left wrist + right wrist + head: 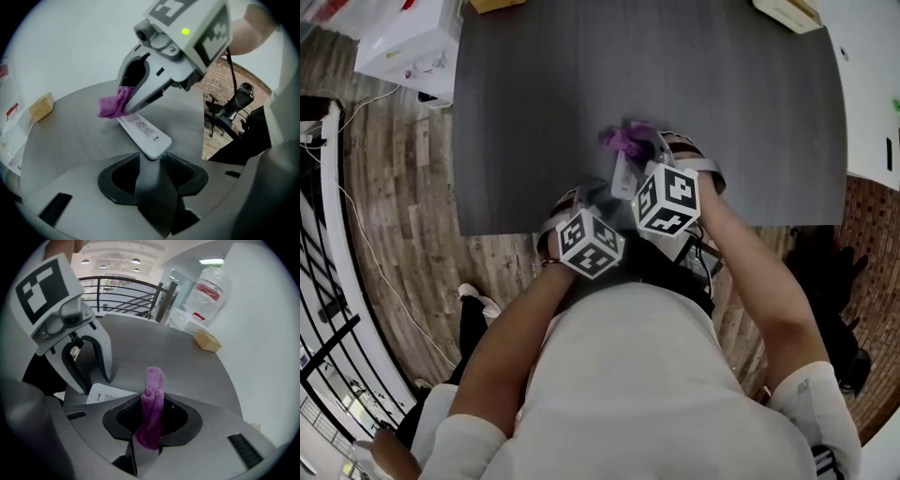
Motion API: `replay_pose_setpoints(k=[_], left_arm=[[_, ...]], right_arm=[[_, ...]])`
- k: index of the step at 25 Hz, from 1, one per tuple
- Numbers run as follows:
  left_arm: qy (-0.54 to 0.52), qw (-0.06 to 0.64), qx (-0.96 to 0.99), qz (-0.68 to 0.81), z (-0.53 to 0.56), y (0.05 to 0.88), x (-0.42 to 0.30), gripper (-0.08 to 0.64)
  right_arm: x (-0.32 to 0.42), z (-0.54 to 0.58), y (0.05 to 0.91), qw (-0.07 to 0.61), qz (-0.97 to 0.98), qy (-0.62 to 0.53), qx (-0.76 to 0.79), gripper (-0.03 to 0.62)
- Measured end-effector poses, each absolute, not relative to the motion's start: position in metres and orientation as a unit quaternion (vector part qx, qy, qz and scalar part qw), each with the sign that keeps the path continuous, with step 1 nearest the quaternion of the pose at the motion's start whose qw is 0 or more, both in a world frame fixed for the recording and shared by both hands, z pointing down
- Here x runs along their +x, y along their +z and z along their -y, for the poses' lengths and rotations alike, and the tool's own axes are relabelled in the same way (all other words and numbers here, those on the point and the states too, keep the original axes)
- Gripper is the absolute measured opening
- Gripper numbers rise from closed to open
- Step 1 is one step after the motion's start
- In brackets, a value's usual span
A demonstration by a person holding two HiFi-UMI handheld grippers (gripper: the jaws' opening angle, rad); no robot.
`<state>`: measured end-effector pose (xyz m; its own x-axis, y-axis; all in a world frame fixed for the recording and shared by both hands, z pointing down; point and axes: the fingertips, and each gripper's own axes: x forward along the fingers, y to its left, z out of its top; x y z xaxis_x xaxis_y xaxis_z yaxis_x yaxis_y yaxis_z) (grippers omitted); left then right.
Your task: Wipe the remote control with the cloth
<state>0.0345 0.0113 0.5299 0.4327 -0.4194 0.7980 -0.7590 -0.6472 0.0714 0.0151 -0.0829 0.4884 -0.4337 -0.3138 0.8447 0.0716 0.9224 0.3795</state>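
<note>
Nearest, the left hand-held gripper (pixel 151 165) has its jaws closed on the near end of the white remote control (pixel 144 132). The remote is raised off the desk (pixel 741 122), with its labelled back facing up and its far end slanting away. It looks light, stiff and smooth-shelled, so a hold on one end could let it pivot under rubbing; a firm pinch across the long edges suits it. The right hand-held gripper (pixel 151 416) is clamped on the purple cloth (pixel 153 380), a soft, limp bunch that will fold under pressure. The cloth meets the remote's far end, probably touching, though the contact is hard to confirm. Beyond is bare dark grey desktop with a small tan block (pixel 207 341), then a clear plastic bag (pixel 208 291), a black railing (pixel 126 294), wood flooring (pixel 403 187) and an office chair (pixel 225 105).
</note>
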Motion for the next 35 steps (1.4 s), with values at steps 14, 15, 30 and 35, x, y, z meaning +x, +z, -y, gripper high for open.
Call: replay_pose_setpoints(k=[14,15,30,35], left_arm=[[0.389,0.232,0.809,0.375,-0.008,0.533,0.03,0.175],[0.388,0.232,0.809,0.376,-0.008,0.532,0.03,0.175],[0.279,0.347,0.802,0.398,-0.015,0.519,0.023,0.175],[0.205,0.45,0.772,0.401,-0.014,0.52,0.026,0.175]], right_arm=[[0.018,-0.001,0.492,0.514,0.854,-0.065,0.041,0.1],[0.019,-0.006,0.491,0.509,0.859,-0.043,0.043,0.1],[0.037,0.076,0.468,0.472,0.863,-0.017,0.179,0.1],[0.034,0.085,0.495,0.501,0.846,-0.056,0.174,0.1]])
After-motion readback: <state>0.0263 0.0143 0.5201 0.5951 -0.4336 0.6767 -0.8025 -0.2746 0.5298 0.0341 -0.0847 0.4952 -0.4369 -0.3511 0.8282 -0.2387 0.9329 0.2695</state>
